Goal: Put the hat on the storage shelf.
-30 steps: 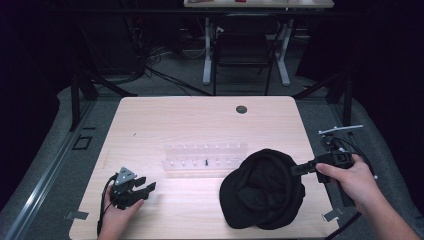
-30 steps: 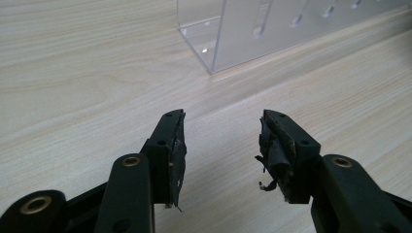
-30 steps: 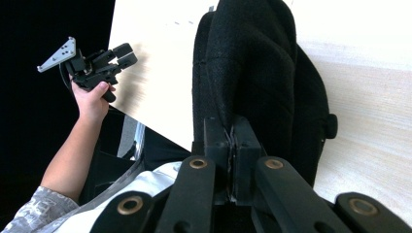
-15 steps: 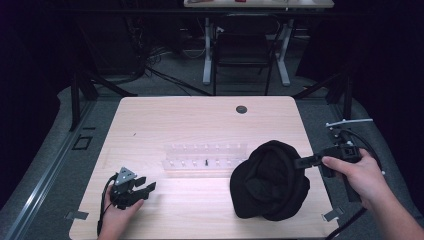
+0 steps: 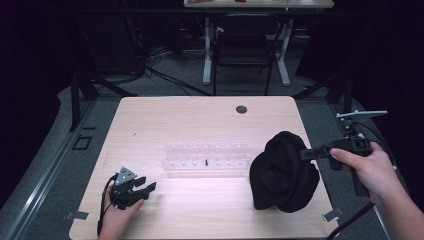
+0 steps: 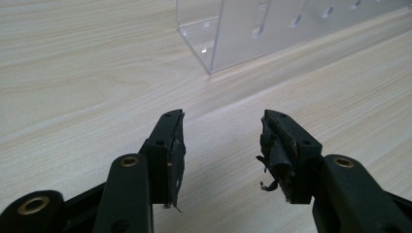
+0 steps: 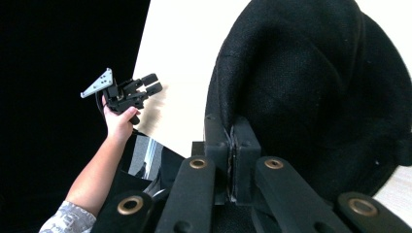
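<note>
A black cloth hat [image 5: 283, 171] hangs bunched over the table's right side, its lower part on the wood. My right gripper [image 5: 306, 153] is shut on the hat's edge; in the right gripper view the jaws of that gripper [image 7: 233, 141] pinch the dark fabric [image 7: 311, 87]. A clear plastic rack [image 5: 207, 157] with small slots lies across the table's middle, and its corner [image 6: 228, 34] shows in the left gripper view. My left gripper [image 5: 145, 189] rests low at the front left, open, with bare wood between its fingers [image 6: 170, 145].
The light wooden table [image 5: 165, 125] has a small dark round hole [image 5: 241, 109] near its far edge. Beyond it stand a chair and desk legs [image 5: 242, 50] on a dark floor. The person's left hand with the left gripper [image 7: 127, 92] appears far off in the right gripper view.
My right gripper has pulled the hat to the right and lifted its edge, so the hat went from lying flat to a bunched, taller shape. The left gripper has stayed put.
</note>
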Demonstrator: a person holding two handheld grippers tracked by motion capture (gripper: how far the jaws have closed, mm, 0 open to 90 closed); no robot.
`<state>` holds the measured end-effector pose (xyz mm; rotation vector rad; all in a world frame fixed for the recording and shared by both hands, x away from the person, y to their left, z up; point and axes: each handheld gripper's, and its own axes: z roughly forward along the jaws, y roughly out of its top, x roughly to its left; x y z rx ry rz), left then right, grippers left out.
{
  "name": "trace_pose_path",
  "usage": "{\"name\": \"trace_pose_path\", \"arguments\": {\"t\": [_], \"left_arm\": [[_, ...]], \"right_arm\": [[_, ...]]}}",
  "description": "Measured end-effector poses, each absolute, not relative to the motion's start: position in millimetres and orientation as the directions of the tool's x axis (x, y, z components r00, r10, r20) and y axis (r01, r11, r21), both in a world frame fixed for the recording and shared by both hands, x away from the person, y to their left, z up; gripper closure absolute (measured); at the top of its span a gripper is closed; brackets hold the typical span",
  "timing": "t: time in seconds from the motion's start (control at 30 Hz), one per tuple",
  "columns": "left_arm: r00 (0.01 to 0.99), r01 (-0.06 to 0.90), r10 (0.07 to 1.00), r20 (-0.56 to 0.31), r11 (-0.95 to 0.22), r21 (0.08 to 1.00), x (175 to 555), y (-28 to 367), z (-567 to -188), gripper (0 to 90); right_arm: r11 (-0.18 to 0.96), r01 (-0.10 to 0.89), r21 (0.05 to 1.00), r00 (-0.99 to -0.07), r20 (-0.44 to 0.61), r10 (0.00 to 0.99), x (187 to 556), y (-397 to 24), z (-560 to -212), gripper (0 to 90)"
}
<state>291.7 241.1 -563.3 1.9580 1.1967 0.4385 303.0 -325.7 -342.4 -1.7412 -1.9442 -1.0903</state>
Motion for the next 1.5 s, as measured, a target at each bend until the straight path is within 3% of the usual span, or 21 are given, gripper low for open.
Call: {"name": "trace_pose_path", "arguments": {"t": [0.37, 0.93, 1.5], "left_arm": [[0.492, 0.586, 0.865, -0.098, -0.246, 0.772, 291.9, 241.0, -563.7, 45.2], [0.493, 0.589, 0.864, -0.104, -0.244, 0.77, 291.7, 241.2, -563.0, 44.9], [0.492, 0.591, 0.864, -0.103, -0.245, 0.768, 292.7, 241.0, -562.9, 45.2]], "right_arm": [[-0.08, 0.927, 0.368, -0.215, 0.692, 0.69, 304.1, -332.7, -325.6, 88.7], [-0.12, 0.905, 0.408, -0.238, 0.72, 0.652, 314.8, -323.6, -304.7, 88.6], [-0.09, 0.899, 0.428, -0.275, 0.713, 0.644, 334.4, -295.0, -287.2, 88.6]]}}
